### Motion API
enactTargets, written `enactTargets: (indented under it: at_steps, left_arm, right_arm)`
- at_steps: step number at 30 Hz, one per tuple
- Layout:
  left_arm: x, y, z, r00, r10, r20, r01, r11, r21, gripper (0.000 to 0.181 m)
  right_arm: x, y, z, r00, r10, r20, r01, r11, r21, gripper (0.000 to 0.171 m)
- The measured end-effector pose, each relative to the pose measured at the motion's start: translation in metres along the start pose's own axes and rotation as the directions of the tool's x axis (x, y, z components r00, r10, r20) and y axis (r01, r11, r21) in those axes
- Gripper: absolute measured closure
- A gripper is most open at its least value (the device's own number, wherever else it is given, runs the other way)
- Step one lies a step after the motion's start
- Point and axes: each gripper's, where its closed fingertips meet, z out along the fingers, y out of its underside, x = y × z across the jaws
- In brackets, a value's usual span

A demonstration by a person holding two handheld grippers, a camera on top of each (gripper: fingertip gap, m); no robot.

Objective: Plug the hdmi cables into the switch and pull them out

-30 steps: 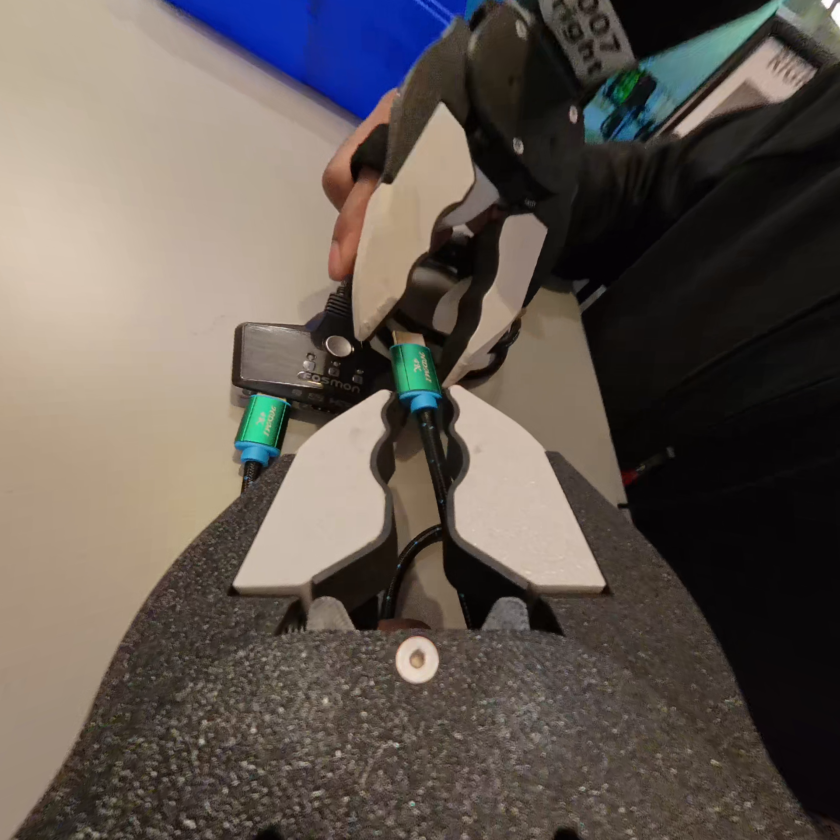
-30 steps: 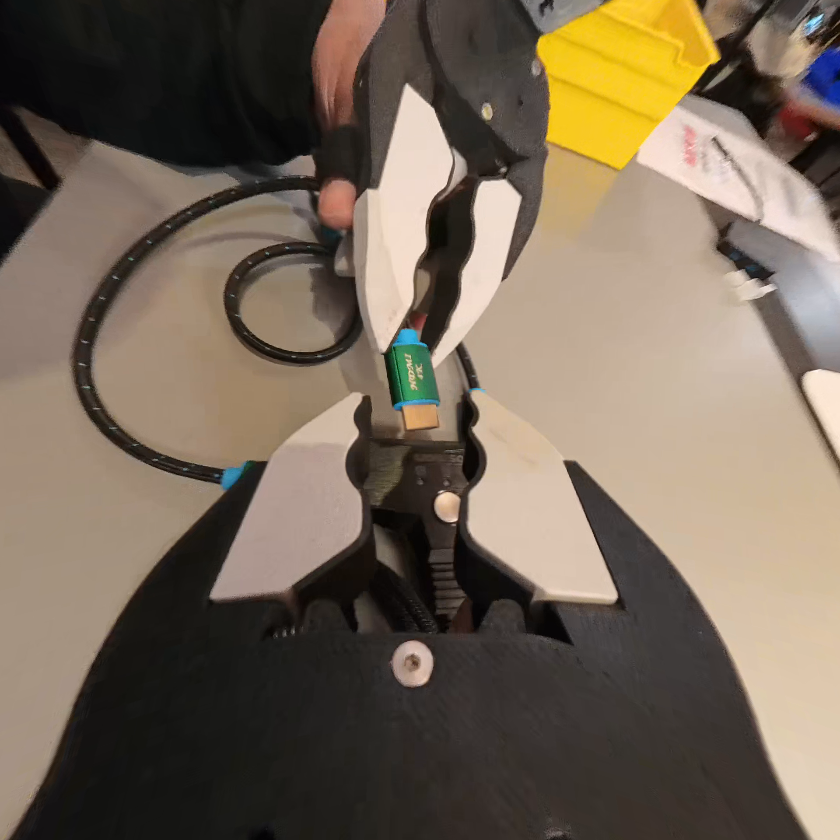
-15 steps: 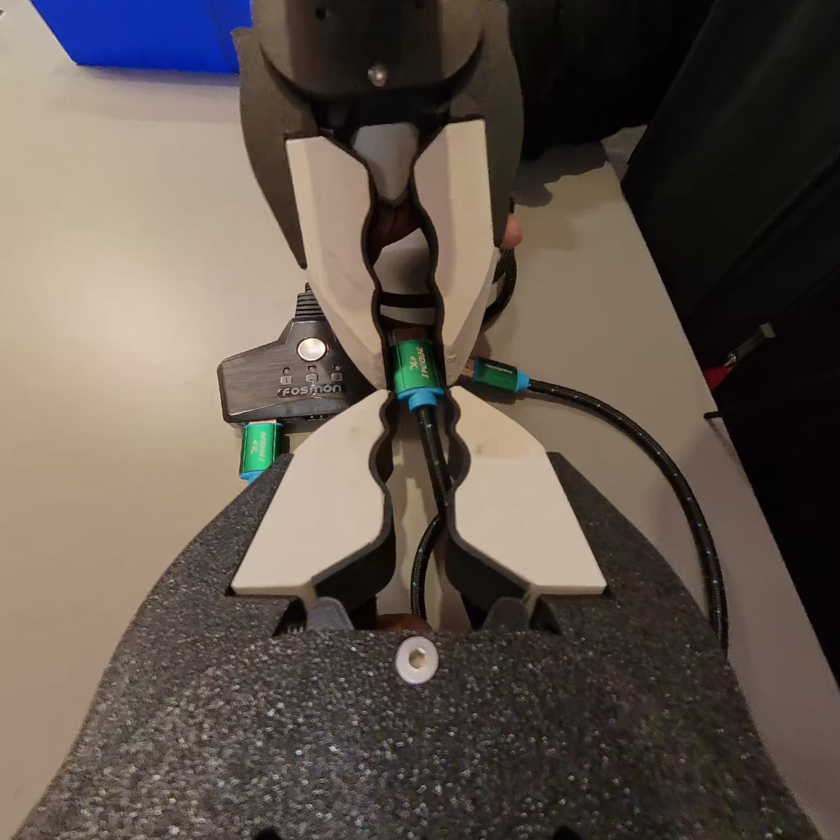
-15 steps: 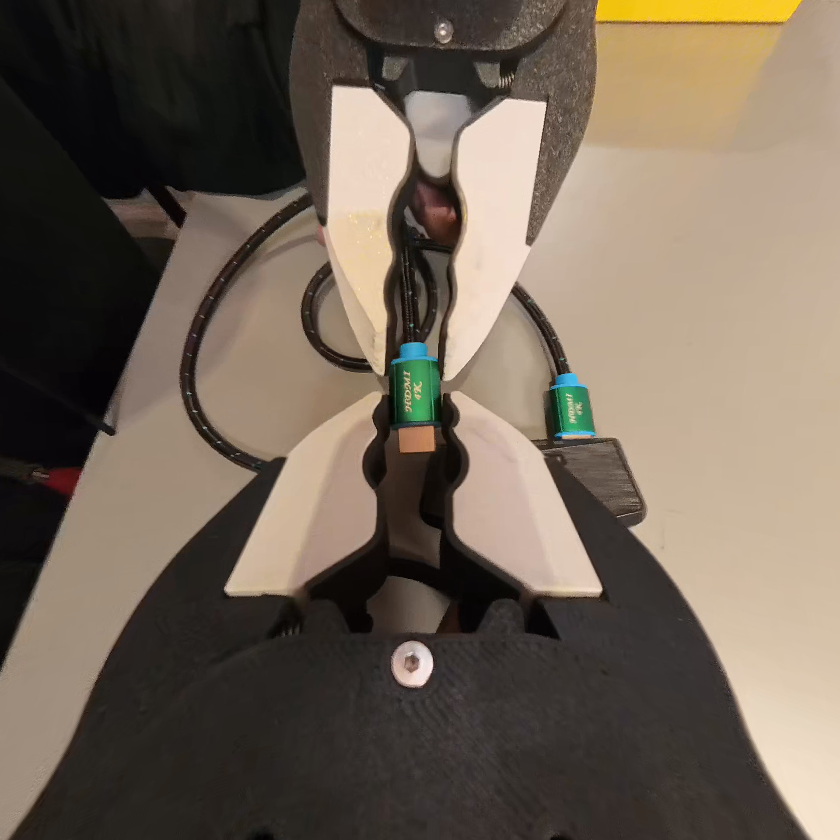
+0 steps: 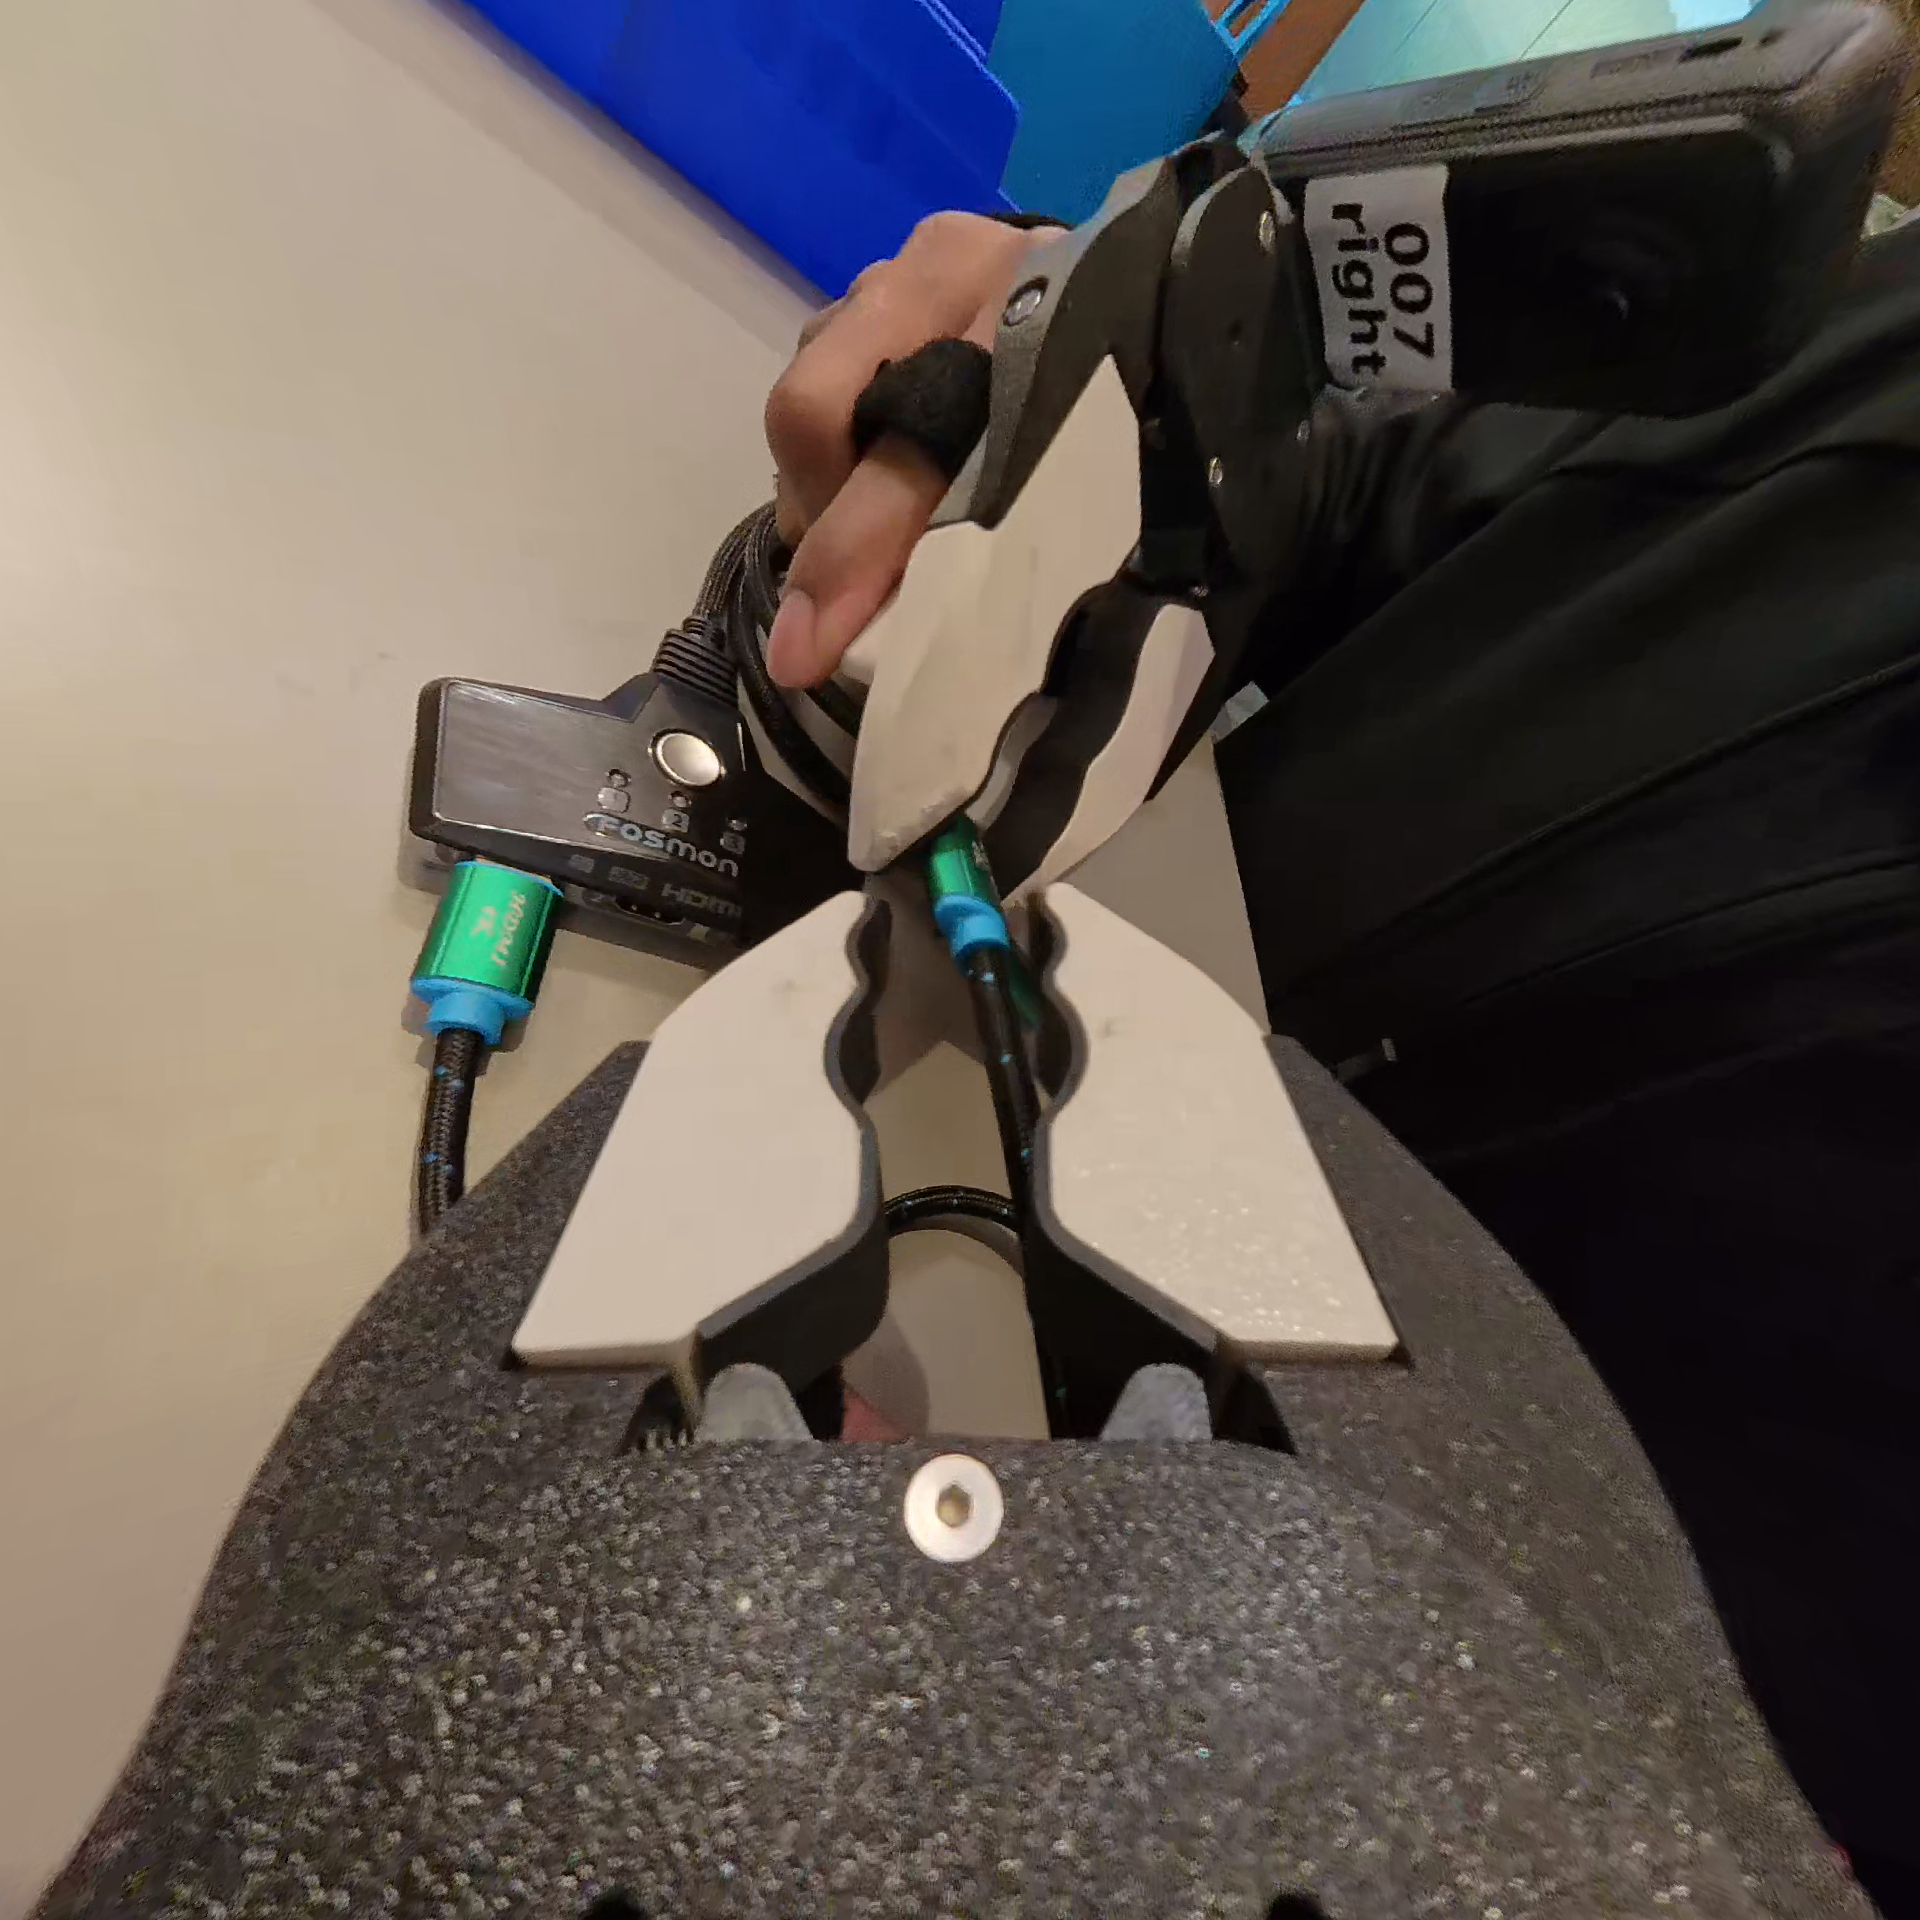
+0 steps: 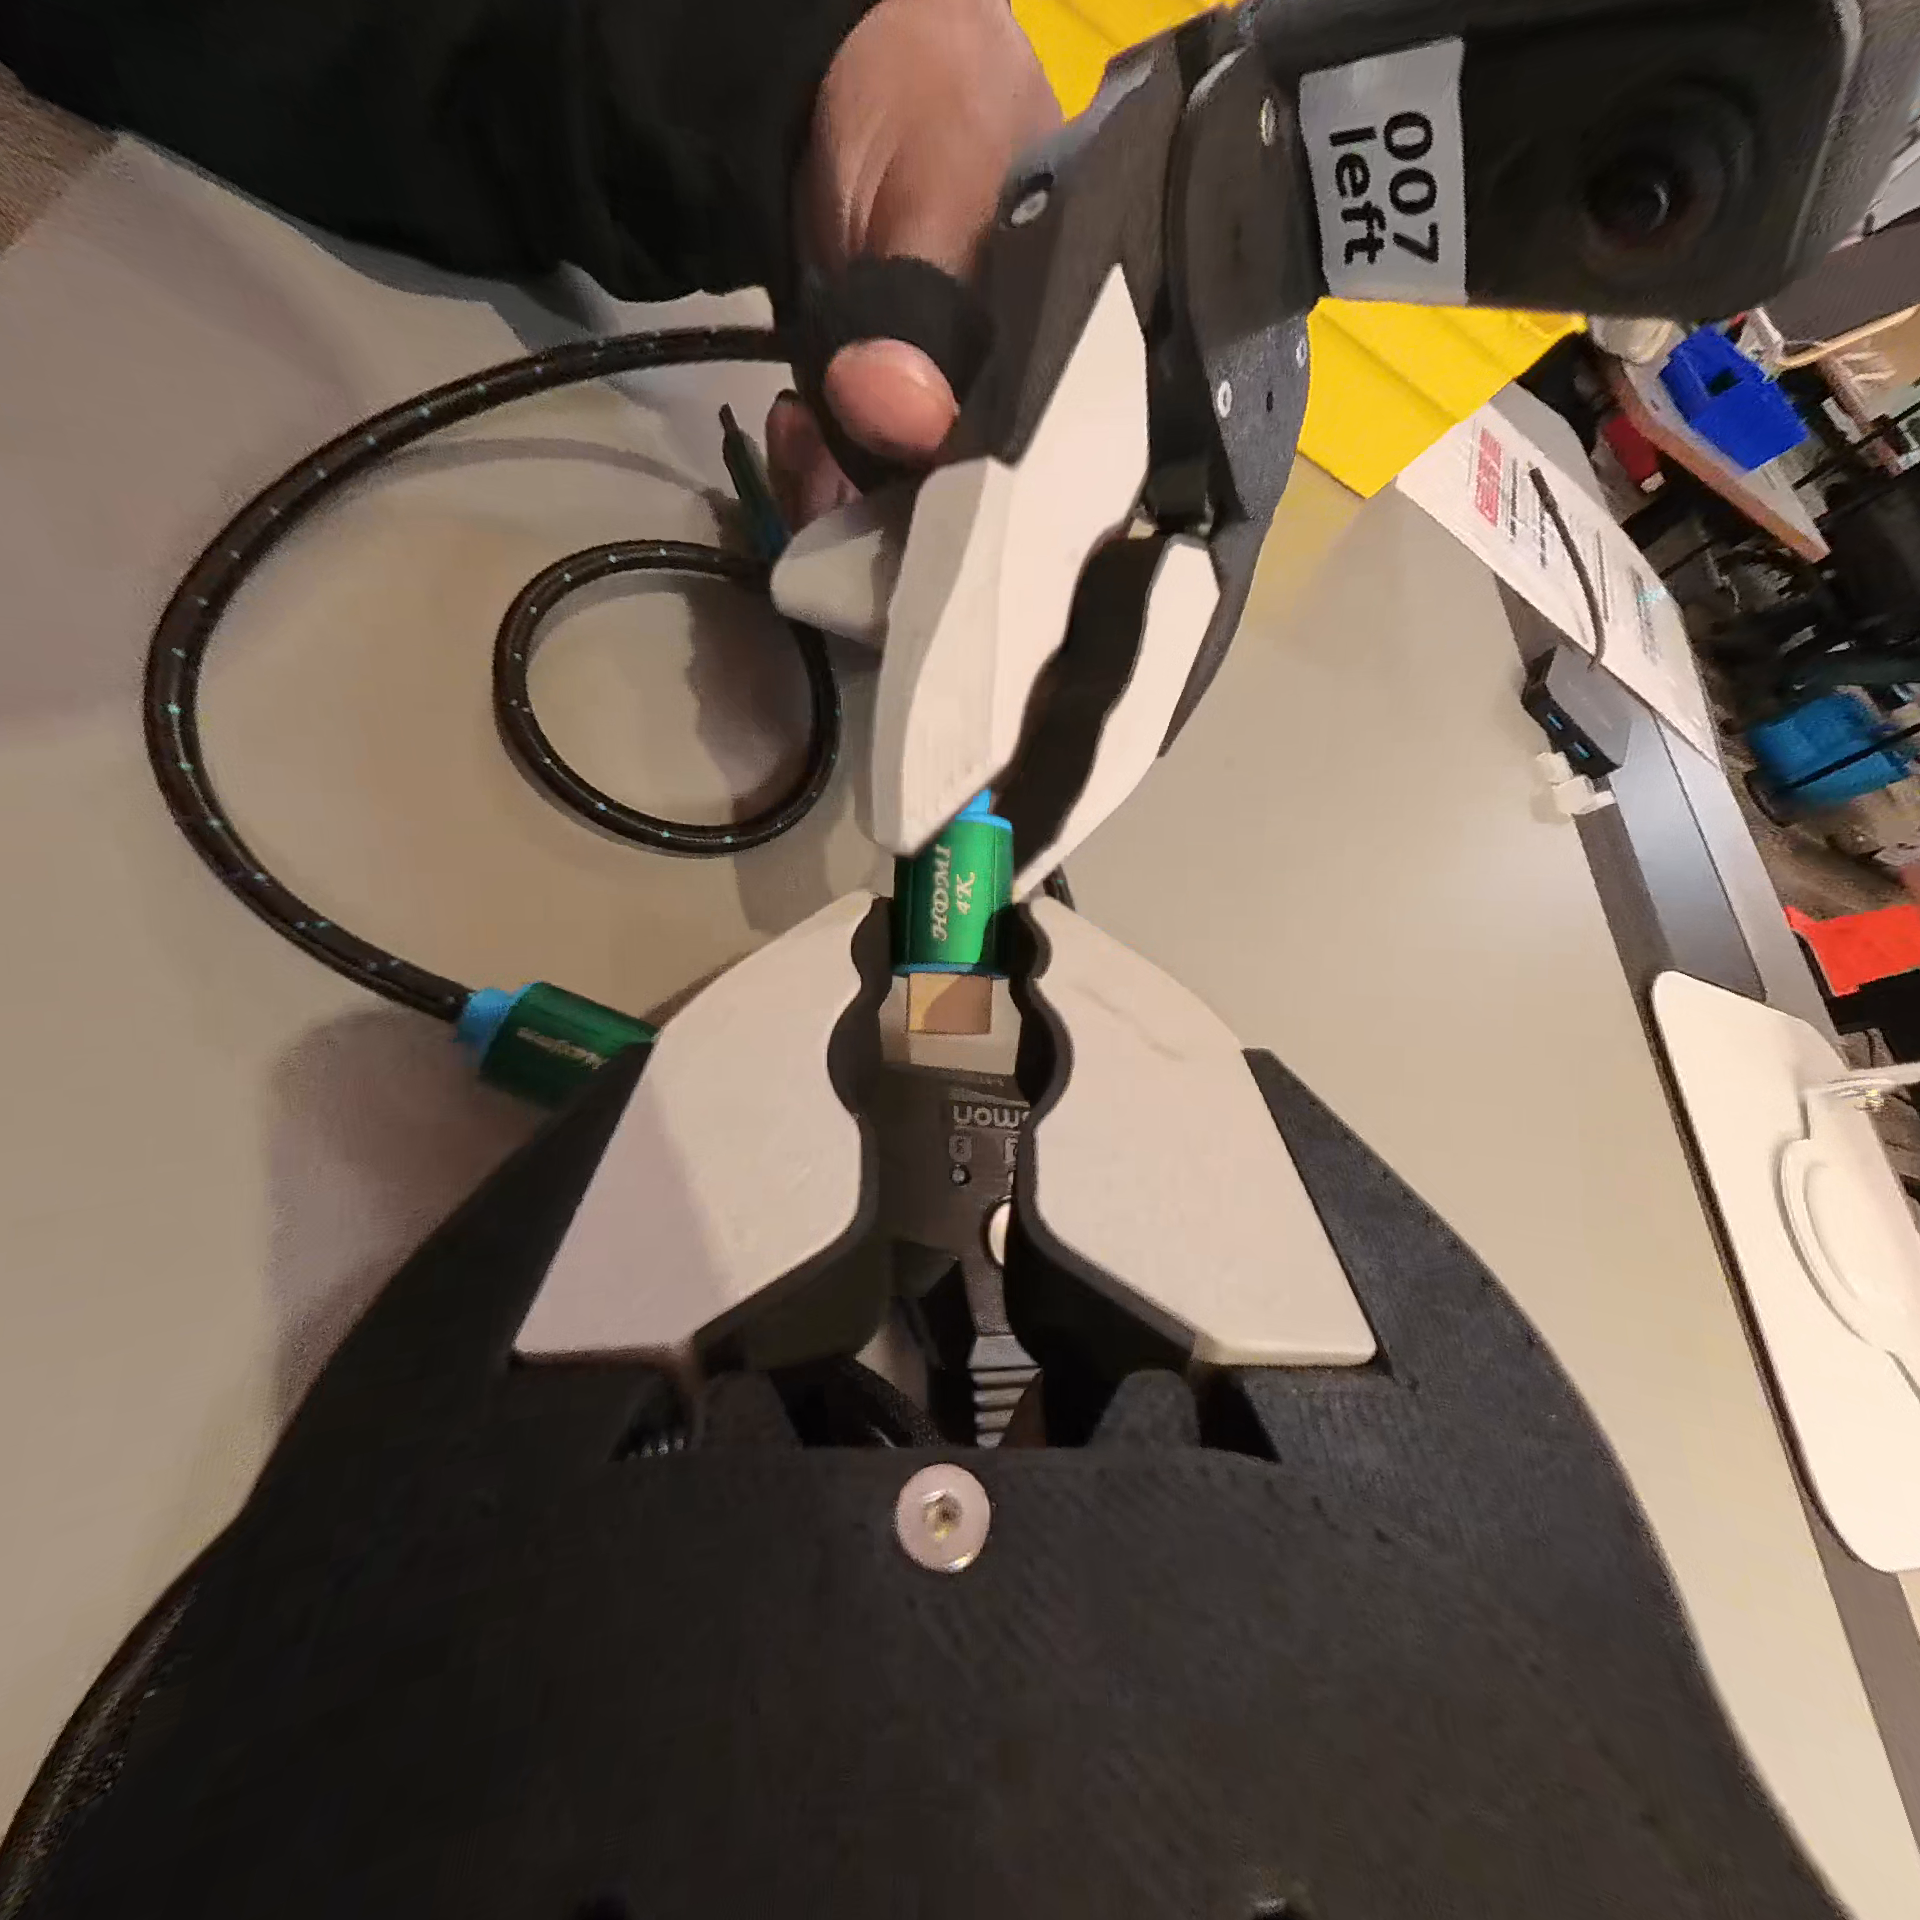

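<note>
A black HDMI switch (image 5: 561, 758) lies on the beige table, also seen under my right gripper's fingers (image 6: 961, 1143). One green plug (image 5: 483, 930) sits in its left port (image 6: 551, 1039). A second green plug (image 6: 940, 914) has its gold tip (image 6: 951, 1013) at the switch's front edge, still showing. My left gripper (image 5: 954, 899) is shut on this plug's blue collar, with the cable running back between its fingers. My right gripper (image 6: 951, 912) is closed narrowly around the same plug's body (image 5: 954, 857), above the switch.
Braided black cable loops on the table (image 6: 166, 675). A blue bin (image 5: 831, 135) stands behind the switch. A yellow bin (image 6: 1423, 384), papers (image 6: 1558, 540) and a white tray (image 6: 1766, 1195) lie to the right. The person's dark clothing (image 5: 1558, 935) is at the table edge. The black HDMI switch (image 5: 561, 758) is about equally far from each gripper, around 8 cm.
Both cameras swung from a top-down look back to a tilt. Since one second ago my right gripper's jaws narrowed around the plug. The plug's gold tip came down to the switch's edge.
</note>
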Motion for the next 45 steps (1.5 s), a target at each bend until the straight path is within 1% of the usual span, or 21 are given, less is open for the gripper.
enactTargets:
  at_steps: [1, 5, 6, 8, 12, 14, 16, 19, 21, 22, 23, 24, 29, 34, 38, 41, 45]
  left_arm:
    - [0.000, 0.000, 0.001, 1.000, -0.010, -0.007, 0.010, 1.000, 0.000, 0.165]
    - [-0.009, 0.001, 0.003, 0.998, -0.054, 0.015, 0.054, 0.999, 0.004, 0.167]
    - [-0.011, 0.002, 0.003, 0.997, -0.068, 0.024, 0.068, 0.998, 0.003, 0.167]
    - [-0.017, 0.002, 0.000, 0.995, -0.075, 0.059, 0.075, 0.997, 0.005, 0.167]
    - [-0.021, 0.002, -0.007, 0.991, -0.083, 0.106, 0.083, 0.997, 0.003, 0.167]
    - [-0.025, 0.006, -0.009, 0.987, -0.081, 0.138, 0.085, 0.996, -0.020, 0.166]
    - [-0.027, 0.009, -0.009, 0.985, -0.087, 0.150, 0.094, 0.995, -0.039, 0.166]
    - [-0.032, 0.016, -0.008, 0.980, -0.097, 0.171, 0.110, 0.992, -0.066, 0.166]
    - [-0.036, 0.020, -0.008, 0.977, -0.104, 0.184, 0.120, 0.989, -0.081, 0.166]
    - [-0.038, 0.021, -0.008, 0.976, -0.108, 0.189, 0.125, 0.989, -0.085, 0.166]
    - [-0.040, 0.022, -0.008, 0.975, -0.109, 0.195, 0.128, 0.988, -0.086, 0.166]
    - [-0.041, 0.022, -0.009, 0.973, -0.111, 0.201, 0.131, 0.988, -0.087, 0.166]
    - [-0.044, 0.022, -0.014, 0.969, -0.113, 0.220, 0.133, 0.988, -0.081, 0.166]
    - [-0.042, 0.015, -0.019, 0.968, -0.093, 0.232, 0.109, 0.992, -0.056, 0.166]
    - [-0.041, 0.005, -0.024, 0.965, -0.058, 0.257, 0.065, 0.998, -0.020, 0.166]
    - [-0.042, -0.004, -0.029, 0.947, 0.000, 0.321, 0.000, 1.000, -0.001, 0.166]
    - [-0.050, -0.008, -0.035, 0.902, 0.064, 0.428, -0.059, 0.998, -0.026, 0.165]
  right_arm:
    - [0.000, 0.002, 0.001, 1.000, -0.004, -0.004, 0.004, 1.000, -0.012, 0.149]
    - [0.002, 0.013, 0.003, 1.000, 0.010, -0.001, -0.010, 0.998, -0.069, 0.149]
    - [0.003, 0.016, 0.001, 1.000, 0.012, 0.005, -0.011, 0.996, -0.090, 0.144]
    - [0.011, 0.026, -0.005, 0.999, 0.047, 0.014, -0.045, 0.990, -0.136, 0.128]
    - [0.020, 0.056, -0.018, 0.968, 0.239, 0.075, -0.212, 0.941, -0.264, 0.099]
    - [0.014, 0.071, -0.021, 0.948, 0.295, 0.120, -0.241, 0.911, -0.335, 0.092]
    - [0.007, 0.083, -0.020, 0.931, 0.332, 0.150, -0.252, 0.884, -0.393, 0.090]
    - [0.000, 0.093, -0.014, 0.903, 0.391, 0.180, -0.276, 0.847, -0.455, 0.092]
    - [0.002, 0.092, -0.012, 0.895, 0.405, 0.187, -0.285, 0.842, -0.459, 0.095]
    - [0.003, 0.093, -0.012, 0.898, 0.400, 0.184, -0.278, 0.839, -0.467, 0.102]
    - [0.004, 0.093, -0.013, 0.898, 0.400, 0.183, -0.278, 0.838, -0.470, 0.120]
    - [0.006, 0.093, -0.013, 0.897, 0.406, 0.176, -0.287, 0.836, -0.467, 0.131]
    - [0.010, 0.092, -0.012, 0.914, 0.379, 0.145, -0.301, 0.873, -0.384, 0.132]
    - [0.029, 0.089, -0.013, 0.974, 0.219, 0.064, -0.194, 0.941, -0.276, 0.133]
    - [0.041, 0.083, -0.014, 0.986, 0.164, 0.017, -0.157, 0.968, -0.196, 0.133]
    - [0.047, 0.078, -0.017, 0.988, 0.153, -0.009, -0.153, 0.975, -0.160, 0.133]
    - [0.051, 0.071, -0.018, 0.988, 0.153, -0.028, -0.156, 0.980, -0.122, 0.134]
